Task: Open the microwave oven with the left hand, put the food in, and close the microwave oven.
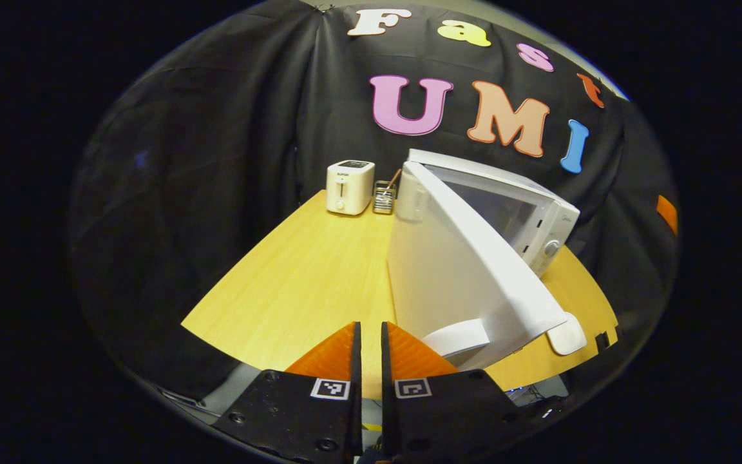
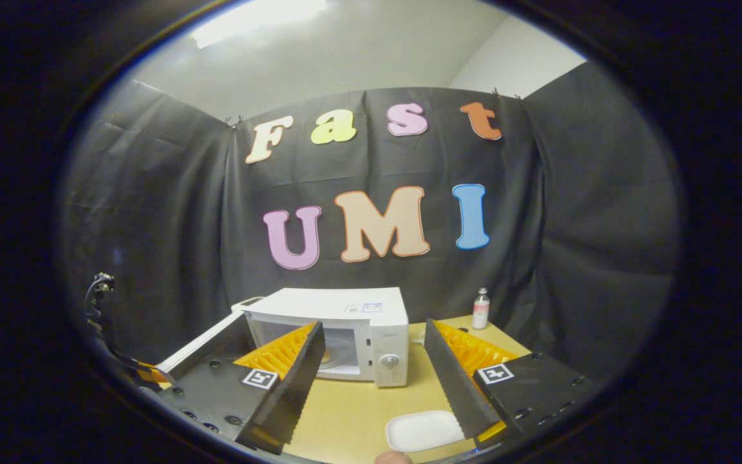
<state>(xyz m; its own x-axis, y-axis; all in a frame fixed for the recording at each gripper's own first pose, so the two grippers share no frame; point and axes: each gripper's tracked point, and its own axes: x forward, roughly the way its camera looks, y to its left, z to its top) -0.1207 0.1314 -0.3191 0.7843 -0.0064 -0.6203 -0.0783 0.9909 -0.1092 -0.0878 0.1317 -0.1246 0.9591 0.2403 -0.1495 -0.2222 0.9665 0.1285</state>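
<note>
Left gripper (image 1: 368,341): at bottom centre of the left gripper view, fingers drawn nearly together with only a narrow slit between them, nothing held. It hovers above the near edge of the wooden table (image 1: 306,283). Just right of the fingers stands the microwave oven door (image 1: 455,277), swung wide open, its outer end reaching toward the lower right of the frame. The microwave oven (image 1: 525,212) sits behind the door, right of centre, control knob visible on its front panel. At the far end of the table, upper centre, stands a white toaster (image 1: 349,187), with a small wire holder (image 1: 384,197) just beside it on its right.

Right gripper (image 2: 374,380): at the bottom of the right gripper view, fingers spread well apart, nothing between them. A white oval dish (image 2: 424,430) lies on the table at bottom centre, near the right finger; contact cannot be determined. The microwave oven stands beyond, cavity exposed. A small bottle (image 2: 481,309) stands at the right rear.
</note>
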